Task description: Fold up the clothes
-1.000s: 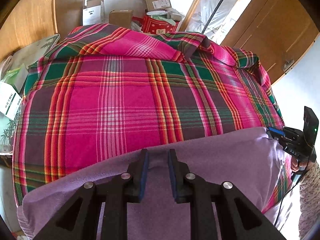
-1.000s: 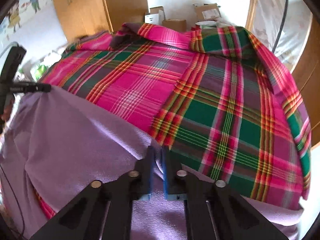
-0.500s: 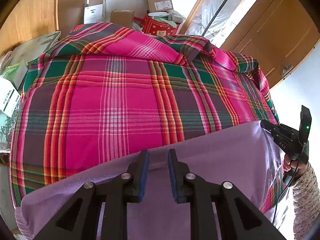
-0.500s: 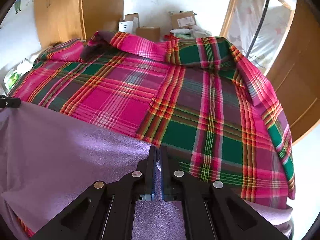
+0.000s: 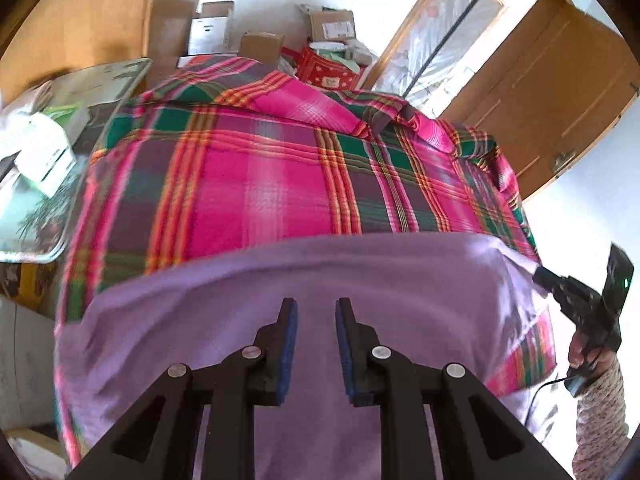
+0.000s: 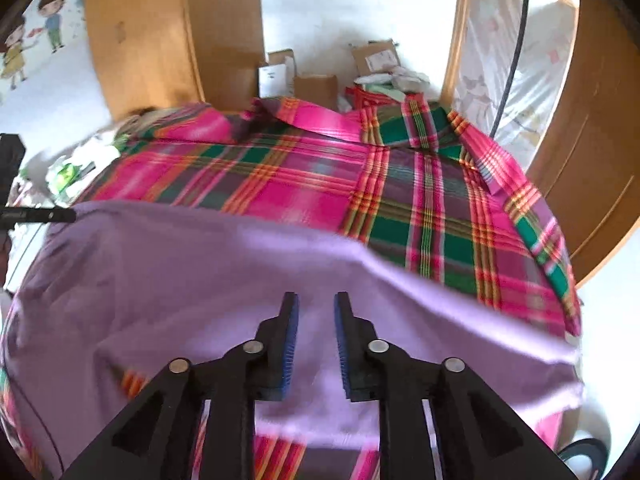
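A lavender cloth [image 5: 360, 280] [image 6: 200, 272] lies spread over the near part of a pink, green and orange plaid bedspread [image 5: 260, 184] [image 6: 420, 220]. Its far edge runs well beyond both sets of fingertips. My left gripper [image 5: 316, 308] is open above the cloth, with flat lavender fabric showing in the gap. My right gripper [image 6: 316, 300] is open too, over the cloth's right part. In the left wrist view the right gripper [image 5: 540, 276] sits at the cloth's right corner, held by a hand [image 5: 584, 354]. The left gripper [image 6: 36, 214] shows at the cloth's left corner.
Cardboard boxes [image 5: 332, 26] [image 6: 374, 58] and a red box [image 5: 326, 70] stand behind the bed. A wooden door [image 5: 560, 100] is at the right. At the left, a low glass-topped table [image 5: 80, 92] carries papers and white packages.
The right jaws have gone from pinching the cloth's edge to standing apart. The cloth's far edge, earlier at both sets of fingertips, now lies further out on the bed. The left gap looks unchanged.
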A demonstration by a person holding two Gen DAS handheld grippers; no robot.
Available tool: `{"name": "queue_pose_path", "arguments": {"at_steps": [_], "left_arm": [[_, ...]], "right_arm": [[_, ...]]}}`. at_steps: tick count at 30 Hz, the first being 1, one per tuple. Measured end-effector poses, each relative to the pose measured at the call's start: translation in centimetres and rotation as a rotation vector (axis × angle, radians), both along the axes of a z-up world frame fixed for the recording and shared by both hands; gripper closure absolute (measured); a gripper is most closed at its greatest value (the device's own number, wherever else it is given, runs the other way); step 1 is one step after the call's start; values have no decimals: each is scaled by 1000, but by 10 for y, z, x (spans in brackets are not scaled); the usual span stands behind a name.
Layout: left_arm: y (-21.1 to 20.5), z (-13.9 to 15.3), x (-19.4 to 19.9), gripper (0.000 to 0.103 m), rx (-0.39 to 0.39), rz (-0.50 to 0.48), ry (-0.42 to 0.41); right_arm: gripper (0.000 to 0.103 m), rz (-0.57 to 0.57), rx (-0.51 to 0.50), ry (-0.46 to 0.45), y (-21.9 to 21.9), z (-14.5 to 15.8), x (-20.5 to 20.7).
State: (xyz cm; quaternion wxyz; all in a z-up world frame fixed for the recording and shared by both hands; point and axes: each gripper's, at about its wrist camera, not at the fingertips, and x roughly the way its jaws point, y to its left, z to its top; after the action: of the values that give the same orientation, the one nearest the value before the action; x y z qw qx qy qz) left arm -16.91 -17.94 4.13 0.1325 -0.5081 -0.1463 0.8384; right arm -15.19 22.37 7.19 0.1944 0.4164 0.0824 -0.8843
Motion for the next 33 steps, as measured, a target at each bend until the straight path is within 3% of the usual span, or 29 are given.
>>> {"name": "queue_pose_path", "arguments": {"at_steps": [10,13,17,23,33], "left_arm": [[-35,20,111,82,13,24,22],[-44,15,144,81,27,37,13],[-46,0,166,80,38,36,-15],[-45,-23,174,80,77,56,-62],[-50,-46,164,80,118,81,-111]], "right_arm": [[83,-49,32,52,38,45,118],[82,-13,-17,36,38,51,141],[82,55,-25,-47,1,18,138],[82,151,-102,-151,-77,-35,102],[82,242,-117,-197,-148,-67,60]]}}
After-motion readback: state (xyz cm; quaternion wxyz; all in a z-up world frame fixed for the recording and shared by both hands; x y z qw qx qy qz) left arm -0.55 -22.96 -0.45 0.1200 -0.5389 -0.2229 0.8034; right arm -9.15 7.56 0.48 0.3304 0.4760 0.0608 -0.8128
